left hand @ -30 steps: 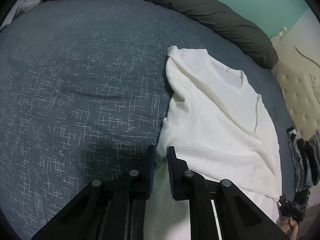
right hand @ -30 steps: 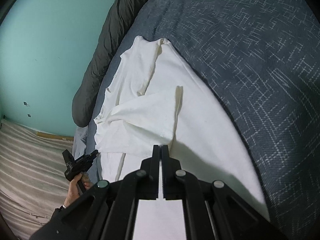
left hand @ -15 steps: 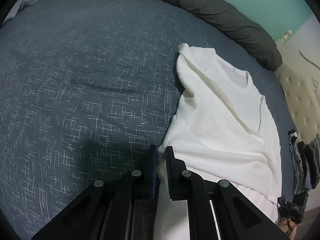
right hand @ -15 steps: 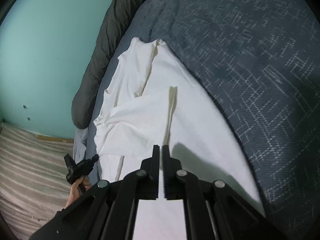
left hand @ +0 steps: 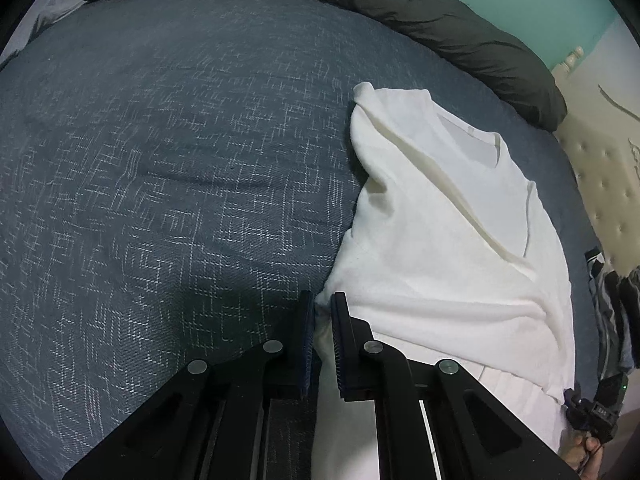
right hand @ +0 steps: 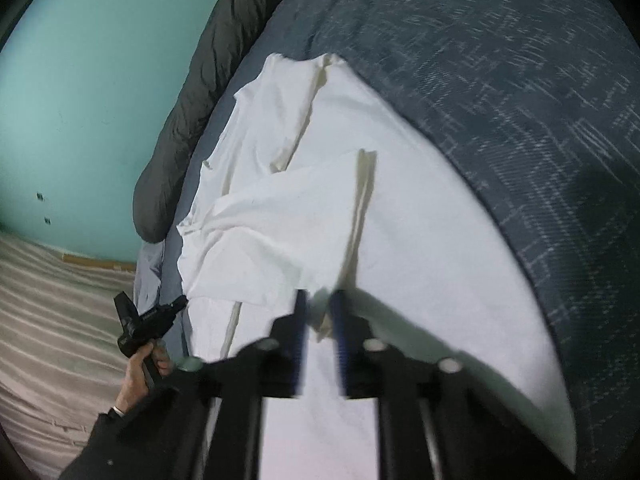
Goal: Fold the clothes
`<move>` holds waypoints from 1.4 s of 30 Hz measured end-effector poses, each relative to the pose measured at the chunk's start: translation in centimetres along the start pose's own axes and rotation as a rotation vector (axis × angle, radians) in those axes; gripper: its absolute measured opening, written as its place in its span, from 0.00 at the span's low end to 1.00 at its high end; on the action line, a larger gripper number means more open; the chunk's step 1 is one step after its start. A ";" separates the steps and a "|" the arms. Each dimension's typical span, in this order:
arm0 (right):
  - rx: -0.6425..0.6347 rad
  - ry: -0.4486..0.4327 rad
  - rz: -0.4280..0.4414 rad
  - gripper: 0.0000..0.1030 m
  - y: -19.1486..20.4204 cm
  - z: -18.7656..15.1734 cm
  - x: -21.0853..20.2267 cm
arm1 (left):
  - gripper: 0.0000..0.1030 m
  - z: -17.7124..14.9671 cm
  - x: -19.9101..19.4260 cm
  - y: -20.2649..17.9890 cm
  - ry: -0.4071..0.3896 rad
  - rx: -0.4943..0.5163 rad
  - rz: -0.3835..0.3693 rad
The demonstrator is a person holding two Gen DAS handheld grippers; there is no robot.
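Note:
A white T-shirt [left hand: 440, 240] lies on the blue-grey bed cover [left hand: 160, 160], collar toward the far side, with one sleeve folded across its body [right hand: 280, 232]. My left gripper [left hand: 323, 308] is at the shirt's left edge, its fingers nearly together with white cloth pinched between them. My right gripper [right hand: 319, 304] is blurred over the lower part of the shirt. Its fingers stand apart with a bit of white cloth showing in the gap. Each view catches the other gripper small at the shirt's side, held by a hand [right hand: 140, 372].
A dark grey rolled duvet [left hand: 400, 8] runs along the far edge of the bed under a teal wall [right hand: 100, 60]. A cream tufted headboard [left hand: 600, 180] and a pile of dark clothes [left hand: 616, 312] lie past the right side. The bed cover [right hand: 520, 80] spreads wide beside the shirt.
The left gripper's fingers have drawn closer on the shirt's edge. The right gripper, shut in both earlier frames, has its fingers apart now and is blurred by motion.

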State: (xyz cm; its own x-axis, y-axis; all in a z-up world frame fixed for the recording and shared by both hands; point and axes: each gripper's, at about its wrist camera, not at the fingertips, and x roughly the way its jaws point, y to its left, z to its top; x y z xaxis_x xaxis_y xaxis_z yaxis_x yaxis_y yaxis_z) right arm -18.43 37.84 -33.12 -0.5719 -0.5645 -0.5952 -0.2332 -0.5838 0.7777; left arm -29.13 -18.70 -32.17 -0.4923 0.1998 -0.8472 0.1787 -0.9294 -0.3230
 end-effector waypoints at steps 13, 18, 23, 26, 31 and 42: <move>-0.009 -0.031 0.019 0.01 0.1 -0.5 -2.3 | 0.09 -0.5 -1.6 1.2 0.013 0.000 0.001; 0.014 -0.002 -0.013 0.01 -0.9 -0.9 -1.6 | 0.09 -0.6 -1.4 1.3 0.018 -0.002 0.007; 0.005 0.015 -0.037 0.01 -0.8 -1.2 -1.4 | 0.09 -0.9 -0.8 1.4 0.030 -0.004 0.016; 0.010 0.009 -0.055 0.05 -0.7 -1.0 -1.5 | 0.12 -1.1 -1.2 1.2 0.017 -0.001 0.019; 0.009 -0.032 -0.083 0.06 -0.6 0.0 -2.7 | 0.26 -1.9 -2.9 1.4 -0.015 0.012 0.028; -0.027 -0.078 -0.105 0.34 0.6 2.5 -1.9 | 0.35 -6.9 -7.0 2.0 -0.106 0.006 0.033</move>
State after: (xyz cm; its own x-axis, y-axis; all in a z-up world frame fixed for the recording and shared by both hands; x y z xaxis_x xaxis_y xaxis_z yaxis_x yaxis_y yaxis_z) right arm -19.44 40.02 -31.00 -0.6053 -0.4528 -0.6547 -0.2741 -0.6536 0.7055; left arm -19.44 -19.80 -29.83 -0.5733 0.1352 -0.8081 0.1912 -0.9370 -0.2924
